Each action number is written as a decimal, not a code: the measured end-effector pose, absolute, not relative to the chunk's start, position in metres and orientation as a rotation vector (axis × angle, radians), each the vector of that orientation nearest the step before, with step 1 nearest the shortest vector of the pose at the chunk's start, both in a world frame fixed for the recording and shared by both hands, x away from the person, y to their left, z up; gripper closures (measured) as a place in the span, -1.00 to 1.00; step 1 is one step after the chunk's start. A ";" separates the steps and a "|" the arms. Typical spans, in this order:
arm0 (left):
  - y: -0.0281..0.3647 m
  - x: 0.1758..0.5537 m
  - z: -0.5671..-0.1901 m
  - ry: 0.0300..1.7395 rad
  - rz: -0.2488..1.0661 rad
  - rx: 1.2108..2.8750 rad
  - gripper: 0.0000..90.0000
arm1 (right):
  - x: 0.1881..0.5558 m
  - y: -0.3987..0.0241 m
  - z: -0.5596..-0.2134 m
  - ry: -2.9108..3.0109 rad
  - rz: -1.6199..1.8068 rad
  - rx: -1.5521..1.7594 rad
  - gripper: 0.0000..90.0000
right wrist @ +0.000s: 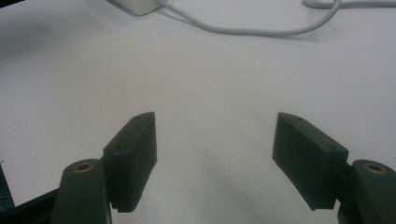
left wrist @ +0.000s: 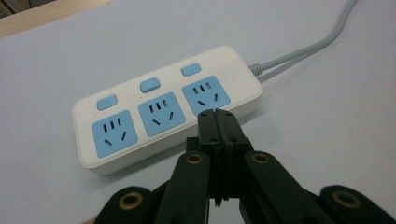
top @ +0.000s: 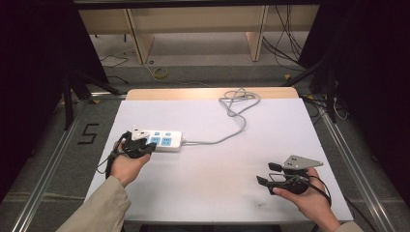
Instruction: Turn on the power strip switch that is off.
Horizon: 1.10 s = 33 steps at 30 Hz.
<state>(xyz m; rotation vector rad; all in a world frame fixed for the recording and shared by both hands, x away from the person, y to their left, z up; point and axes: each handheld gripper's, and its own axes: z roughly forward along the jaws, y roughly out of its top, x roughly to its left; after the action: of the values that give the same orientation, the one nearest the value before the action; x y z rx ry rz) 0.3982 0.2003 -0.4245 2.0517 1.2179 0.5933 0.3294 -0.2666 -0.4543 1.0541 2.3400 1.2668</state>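
A white power strip (top: 162,140) (left wrist: 163,107) with three blue sockets and three blue switches lies flat on the white table (top: 212,159), left of centre. Its grey cable (top: 232,121) (left wrist: 322,44) runs right and back to a loose coil. My left gripper (top: 140,145) (left wrist: 217,116) is shut with nothing between the jaws; its tips hover at the strip's near edge, by the socket nearest the cable. My right gripper (top: 268,174) (right wrist: 215,158) rests in the hand at the table's front right, jaws wide open over bare table, a corner of the strip (right wrist: 137,5) far ahead.
The cable coil (top: 239,99) lies near the table's wooden back edge (top: 212,93). Metal frame rails (top: 48,169) run along both sides of the table. More cables lie on the floor behind.
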 end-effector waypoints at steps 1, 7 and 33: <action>0.200 0.399 -0.424 1.219 0.594 2.051 1.00 | 0.329 -0.266 -0.454 2.339 1.268 1.056 -0.31; 0.201 0.403 -0.422 1.233 0.602 2.040 1.00 | 0.329 -0.266 -0.454 2.338 1.269 1.055 -0.31; 0.205 0.423 -0.420 1.289 0.618 2.021 1.00 | 0.329 -0.266 -0.454 2.340 1.268 1.053 -0.31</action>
<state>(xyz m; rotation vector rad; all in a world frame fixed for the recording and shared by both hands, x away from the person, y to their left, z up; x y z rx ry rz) 0.4232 0.2048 -0.4196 2.0213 1.2889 0.6179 0.3293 -0.2665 -0.4543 1.0526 2.3403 1.2682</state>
